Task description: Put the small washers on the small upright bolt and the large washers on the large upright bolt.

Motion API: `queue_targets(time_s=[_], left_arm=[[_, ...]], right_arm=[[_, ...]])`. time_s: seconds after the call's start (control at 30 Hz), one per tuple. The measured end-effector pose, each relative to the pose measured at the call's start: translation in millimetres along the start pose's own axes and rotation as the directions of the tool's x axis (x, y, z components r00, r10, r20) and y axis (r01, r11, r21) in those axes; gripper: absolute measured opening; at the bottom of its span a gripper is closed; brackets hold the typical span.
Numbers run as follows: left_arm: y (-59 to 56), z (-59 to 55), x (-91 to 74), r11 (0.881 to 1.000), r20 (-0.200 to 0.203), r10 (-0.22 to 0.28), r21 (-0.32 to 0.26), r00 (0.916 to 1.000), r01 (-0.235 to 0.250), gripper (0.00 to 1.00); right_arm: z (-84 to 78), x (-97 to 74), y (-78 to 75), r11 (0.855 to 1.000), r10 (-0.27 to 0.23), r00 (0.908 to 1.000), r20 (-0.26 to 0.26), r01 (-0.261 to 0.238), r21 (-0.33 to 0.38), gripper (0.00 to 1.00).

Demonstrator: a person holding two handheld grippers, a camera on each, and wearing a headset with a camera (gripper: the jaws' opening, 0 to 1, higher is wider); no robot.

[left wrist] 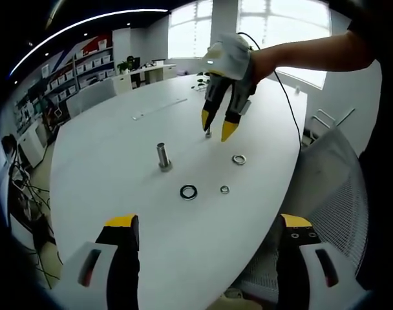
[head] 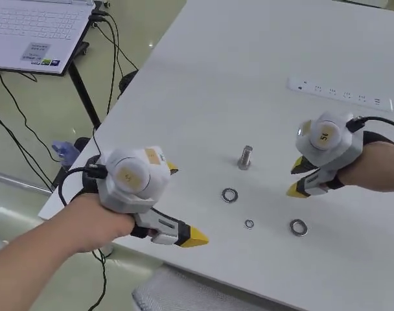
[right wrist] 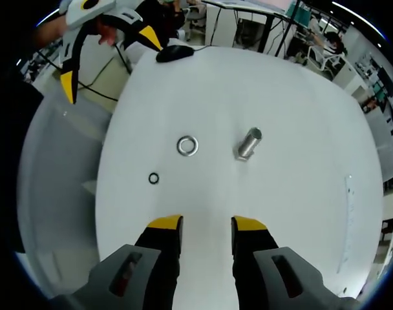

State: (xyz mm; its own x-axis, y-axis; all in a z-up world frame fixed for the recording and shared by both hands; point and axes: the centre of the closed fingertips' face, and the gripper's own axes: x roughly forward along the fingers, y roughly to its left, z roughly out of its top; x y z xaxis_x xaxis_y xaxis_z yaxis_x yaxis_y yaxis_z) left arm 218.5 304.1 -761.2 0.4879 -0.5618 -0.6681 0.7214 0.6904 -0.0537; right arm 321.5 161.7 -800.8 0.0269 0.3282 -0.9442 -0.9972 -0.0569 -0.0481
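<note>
While nothing had yet been threaded, the head view showed the large bolt (head: 245,157) standing bare on the white table (head: 249,78), with 2 large washers (head: 229,195) and 1 small washer (head: 249,224) lying flat nearer the person. The left gripper (head: 183,203) and right gripper (head: 295,179) hung either side of them. Along the left gripper view, its own jaws gaped wide and empty, and the right gripper's tips hovered just beside a stub, probably the small bolt (left wrist: 208,134). The right gripper view showed its jaws parted, gripping nothing, so every washer seemingly remained to place
</note>
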Motion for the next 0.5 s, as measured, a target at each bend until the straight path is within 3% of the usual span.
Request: queue_targets(time_s=[0.5], left_arm=[[-4.6,0.2,-3.6,1.000,0.009,0.018,0.016,0.9998,-0.018,0.92]], right_arm=[[15.9,11.7,42.7,0.998,0.059,0.9974,0.042,-0.059,-0.010,0.32]])
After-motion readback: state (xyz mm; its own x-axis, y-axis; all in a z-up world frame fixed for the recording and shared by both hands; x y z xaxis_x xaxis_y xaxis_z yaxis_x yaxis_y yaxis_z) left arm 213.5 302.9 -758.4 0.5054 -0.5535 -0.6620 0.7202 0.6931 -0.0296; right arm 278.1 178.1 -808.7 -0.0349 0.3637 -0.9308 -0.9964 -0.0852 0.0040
